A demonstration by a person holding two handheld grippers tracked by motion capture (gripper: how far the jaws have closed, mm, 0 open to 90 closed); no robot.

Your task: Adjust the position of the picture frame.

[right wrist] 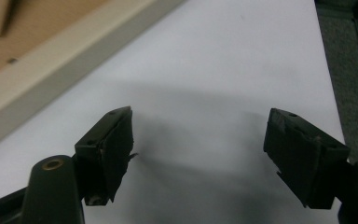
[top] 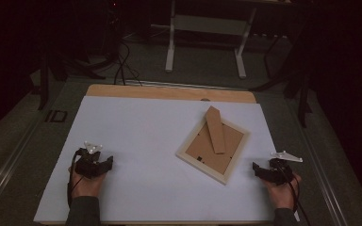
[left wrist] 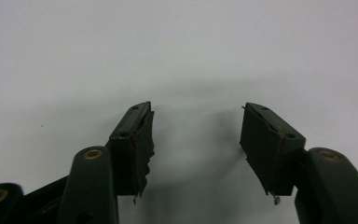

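We are holding 2 grippers low over the white sheet (top: 136, 141) near the table's near edge. The picture frame (top: 213, 149) is lying face down, turned diagonally, right of centre, its brown stand (top: 216, 129) pointing toward the far side. The right gripper (top: 259, 170) is sitting just right of the frame's near corner, apart from it, jaws spread with nothing between them; in the right gripper view the frame's pale border (right wrist: 70, 60) is running across the upper left. The left gripper (top: 104, 164) is resting well apart from the frame, on the left, jaws spread and empty over bare sheet. Open sheet is lying between both grippers. The sheet's right edge is running close beside the right gripper.
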